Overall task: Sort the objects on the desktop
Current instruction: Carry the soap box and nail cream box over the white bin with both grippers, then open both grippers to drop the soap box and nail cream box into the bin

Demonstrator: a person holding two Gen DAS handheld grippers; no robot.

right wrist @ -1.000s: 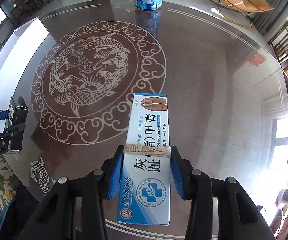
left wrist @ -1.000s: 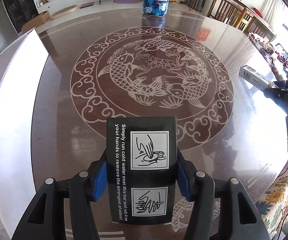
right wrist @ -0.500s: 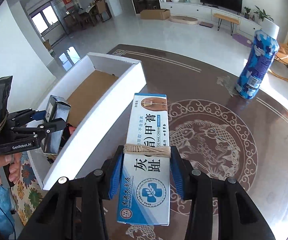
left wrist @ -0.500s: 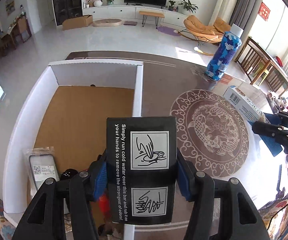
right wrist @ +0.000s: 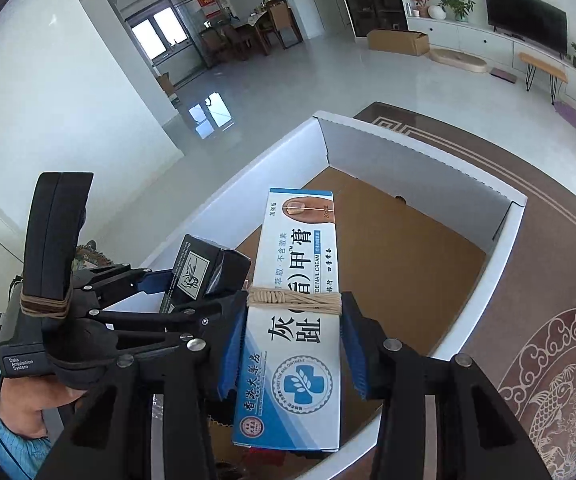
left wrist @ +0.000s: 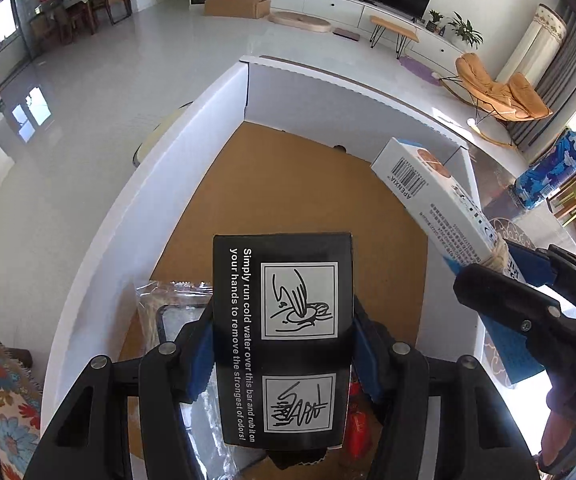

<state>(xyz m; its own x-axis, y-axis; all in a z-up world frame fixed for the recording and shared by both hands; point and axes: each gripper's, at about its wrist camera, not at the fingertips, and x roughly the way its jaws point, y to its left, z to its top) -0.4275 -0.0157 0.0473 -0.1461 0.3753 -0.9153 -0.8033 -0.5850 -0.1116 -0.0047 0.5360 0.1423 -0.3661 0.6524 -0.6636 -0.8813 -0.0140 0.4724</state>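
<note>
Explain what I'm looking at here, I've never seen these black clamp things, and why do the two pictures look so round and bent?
No robot here: a person holds two hand-held grippers, one in each hand. Each carries a wide-angle camera looking along its jaws, which bends the picture. One picture comes from the left gripper, the other from the right gripper.

The left one is shut on a black box printed with hand-washing instructions. The right one is shut on a white and blue nail cream box. Both are held over an open white cardboard box standing on a brown table with a fish pattern. A clear plastic packet already lies inside. A blue patterned can stands on the table beyond.
</note>
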